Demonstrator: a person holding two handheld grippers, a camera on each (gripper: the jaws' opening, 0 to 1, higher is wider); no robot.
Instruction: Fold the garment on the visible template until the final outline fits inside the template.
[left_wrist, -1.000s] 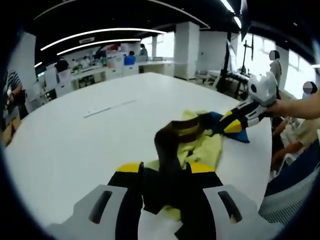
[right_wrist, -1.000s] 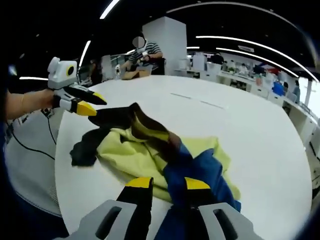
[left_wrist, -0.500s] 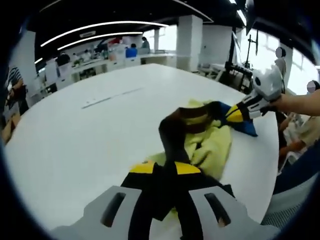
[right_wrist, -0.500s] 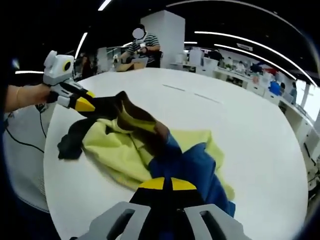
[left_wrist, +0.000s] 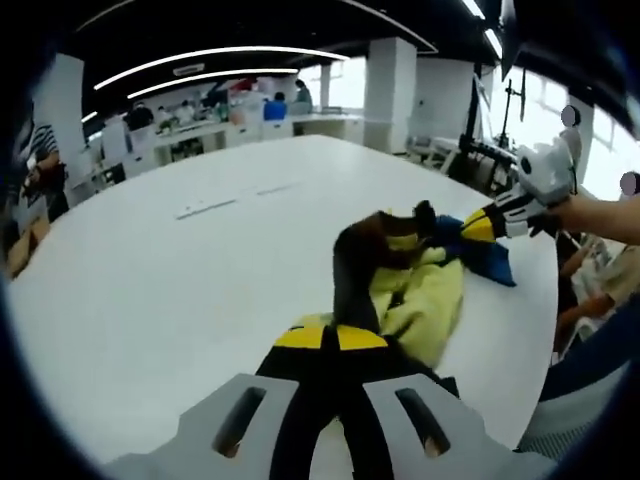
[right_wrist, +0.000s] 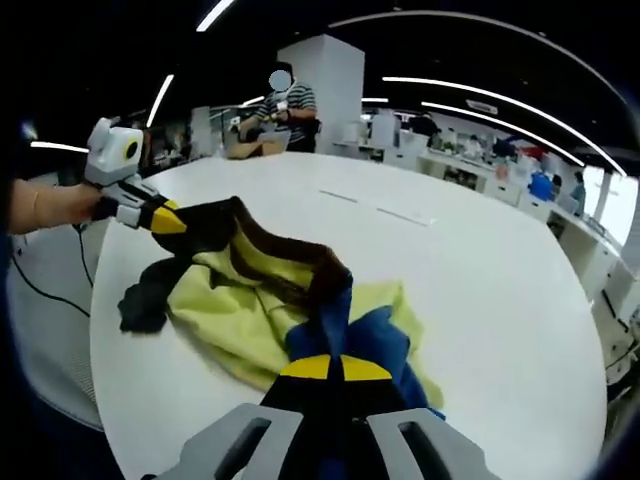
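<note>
A crumpled garment in yellow-green (left_wrist: 425, 300) (right_wrist: 235, 315), dark brown and blue lies near the edge of a large white table (left_wrist: 180, 270). My left gripper (left_wrist: 330, 338) is shut on a dark brown part of the garment, lifted a little off the table. My right gripper (right_wrist: 327, 367) is shut on the blue part (right_wrist: 370, 340). In the left gripper view the right gripper (left_wrist: 490, 222) enters from the right, held by a hand. In the right gripper view the left gripper (right_wrist: 165, 220) comes in from the left, pinching dark cloth (right_wrist: 250, 245). No template outline is visible.
Thin marks (left_wrist: 225, 198) (right_wrist: 375, 208) lie on the table farther out. A person in a striped shirt (right_wrist: 285, 105) sits at the far side. Desks and people fill the office behind. The table edge (right_wrist: 105, 340) runs close to the garment.
Both grippers have closed on the cloth and lifted it, bunching the garment between them. The two grippers stand a little closer to each other.
</note>
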